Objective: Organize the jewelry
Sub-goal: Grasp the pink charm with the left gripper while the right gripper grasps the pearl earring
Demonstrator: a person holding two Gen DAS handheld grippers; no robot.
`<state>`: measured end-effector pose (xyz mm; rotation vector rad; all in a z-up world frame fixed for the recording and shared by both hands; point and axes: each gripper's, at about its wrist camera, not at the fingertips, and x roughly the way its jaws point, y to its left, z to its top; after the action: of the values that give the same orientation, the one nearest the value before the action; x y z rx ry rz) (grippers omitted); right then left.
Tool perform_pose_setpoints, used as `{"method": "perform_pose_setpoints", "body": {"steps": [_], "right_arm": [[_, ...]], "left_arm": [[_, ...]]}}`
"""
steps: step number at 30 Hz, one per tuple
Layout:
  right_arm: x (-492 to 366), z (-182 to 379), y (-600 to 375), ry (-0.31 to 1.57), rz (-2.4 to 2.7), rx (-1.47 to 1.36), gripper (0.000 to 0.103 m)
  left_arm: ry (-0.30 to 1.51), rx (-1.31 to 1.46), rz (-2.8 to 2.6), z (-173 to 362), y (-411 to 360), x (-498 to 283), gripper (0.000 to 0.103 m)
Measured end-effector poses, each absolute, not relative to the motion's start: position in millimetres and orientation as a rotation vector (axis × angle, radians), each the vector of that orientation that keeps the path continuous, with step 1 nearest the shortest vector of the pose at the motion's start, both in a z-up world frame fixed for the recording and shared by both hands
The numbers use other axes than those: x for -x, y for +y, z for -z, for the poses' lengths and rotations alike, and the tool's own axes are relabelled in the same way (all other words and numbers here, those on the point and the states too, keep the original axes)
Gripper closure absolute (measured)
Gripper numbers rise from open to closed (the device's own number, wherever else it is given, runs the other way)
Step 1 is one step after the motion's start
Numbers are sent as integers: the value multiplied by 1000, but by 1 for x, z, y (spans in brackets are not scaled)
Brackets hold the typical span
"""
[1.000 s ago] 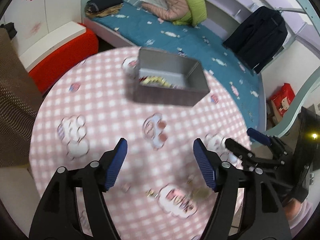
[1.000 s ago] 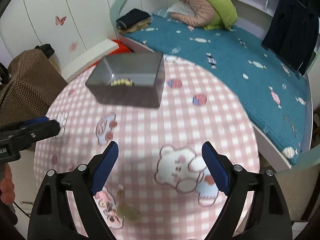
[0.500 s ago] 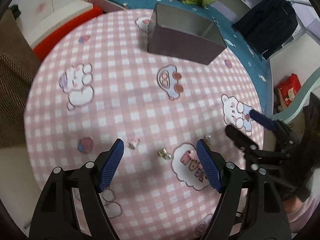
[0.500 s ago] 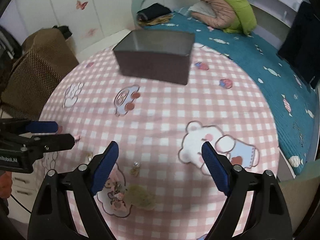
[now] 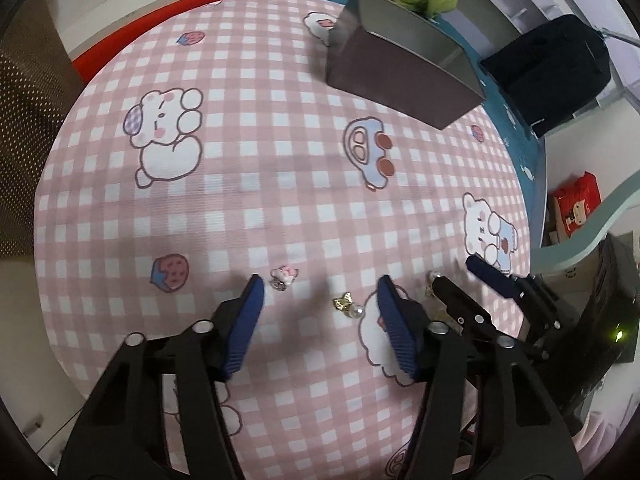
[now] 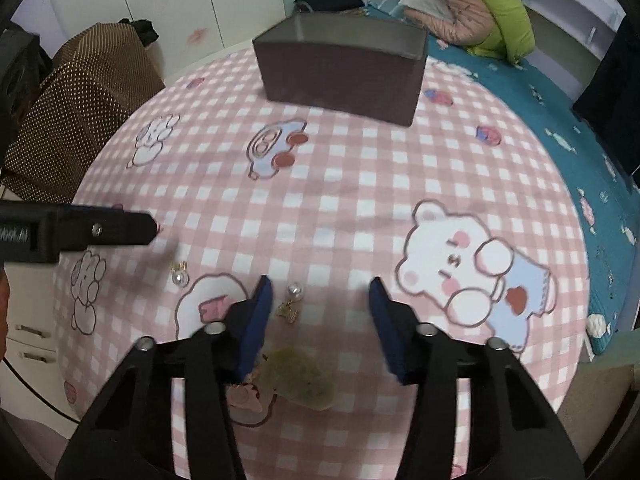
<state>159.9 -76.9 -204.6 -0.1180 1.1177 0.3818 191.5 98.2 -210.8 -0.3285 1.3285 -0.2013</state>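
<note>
Small jewelry lies on the pink checked tablecloth [image 5: 280, 184]. In the left wrist view a pink-and-white charm [image 5: 283, 275] and a gold pearl earring [image 5: 347, 305] lie between the fingers of my open left gripper [image 5: 320, 290]. In the right wrist view a second pearl earring [image 6: 293, 301] lies just right of the left finger of my open right gripper [image 6: 320, 290], and the first earring [image 6: 179, 273] lies to its left. The grey box [image 5: 400, 60] stands at the table's far side [image 6: 340, 62]. Both grippers are empty and low over the table.
The right gripper's fingers [image 5: 492, 276] reach in from the right in the left wrist view. The left gripper's finger [image 6: 104, 230] reaches in from the left in the right wrist view. A greenish stain [image 6: 304, 376] marks the cloth. A teal bed [image 6: 540, 80] lies beyond the table.
Both grippers have pulled back from the grey box toward the near edge and dropped lower. The small jewelry now lies between and beside their fingers. Both stay open.
</note>
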Motion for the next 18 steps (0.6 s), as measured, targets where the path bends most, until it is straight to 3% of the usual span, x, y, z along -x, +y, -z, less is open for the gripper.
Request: {"method": "perform_pose_setpoints", "body": {"steps": [4,10,15,18], "right_arm": [[-160,209,-72,1121,-389,135,68],[-157,211,-65,1118,-416,154,93],[-158,211,-63,1123,-408,163,93],[-159,210,-64,1132,-397,155,93]], "left_arm": [[1327,332,202,212,101,-193,51],[1345,335,200,219,102,-198,59],[1362,347,189,224,100,-202,66],[1379,344,175,230,100,-204,78]]}}
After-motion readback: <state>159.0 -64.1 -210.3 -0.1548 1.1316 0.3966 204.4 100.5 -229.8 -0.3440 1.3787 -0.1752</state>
